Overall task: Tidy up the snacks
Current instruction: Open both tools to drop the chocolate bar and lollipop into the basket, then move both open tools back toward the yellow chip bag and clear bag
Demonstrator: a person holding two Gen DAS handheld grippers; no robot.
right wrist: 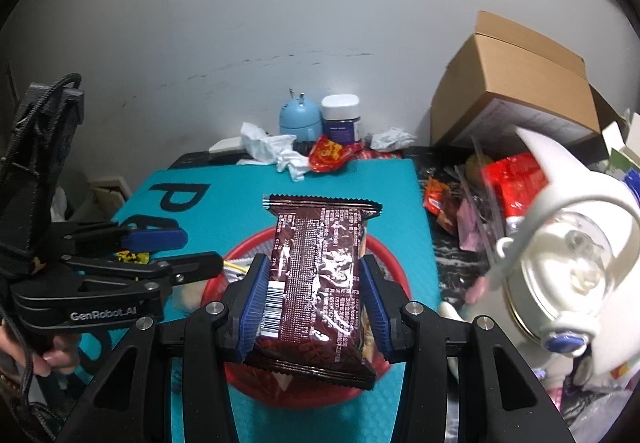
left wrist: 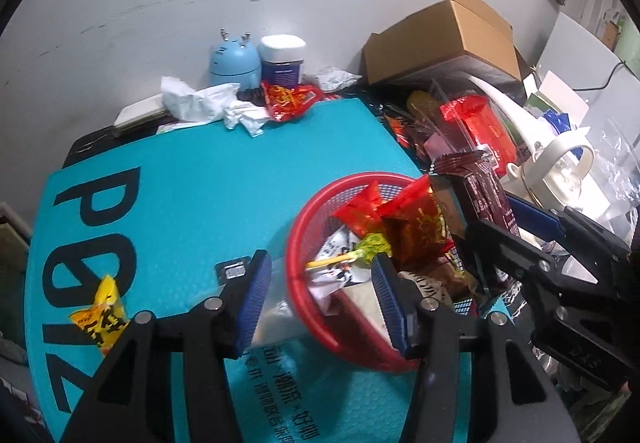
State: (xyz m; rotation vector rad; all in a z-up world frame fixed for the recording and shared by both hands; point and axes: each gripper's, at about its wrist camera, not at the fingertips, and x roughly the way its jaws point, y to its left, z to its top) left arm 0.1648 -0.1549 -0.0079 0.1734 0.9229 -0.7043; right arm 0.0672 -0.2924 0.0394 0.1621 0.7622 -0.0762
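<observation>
Snack sorting well underway, one brown packet on its way to the basket

Nearest, the right gripper clamps a brown packet and holds it above the red basket, not yet dropped in. The left gripper stands parted and empty, one finger inside the basket's near rim and one outside. The basket already holds several packets, red ones on top. Left to do, by the look of it: a yellow packet lies loose on the teal mat, a red packet sits at the mat's far edge, and more snacks are heaped right of the mat.
</observation>
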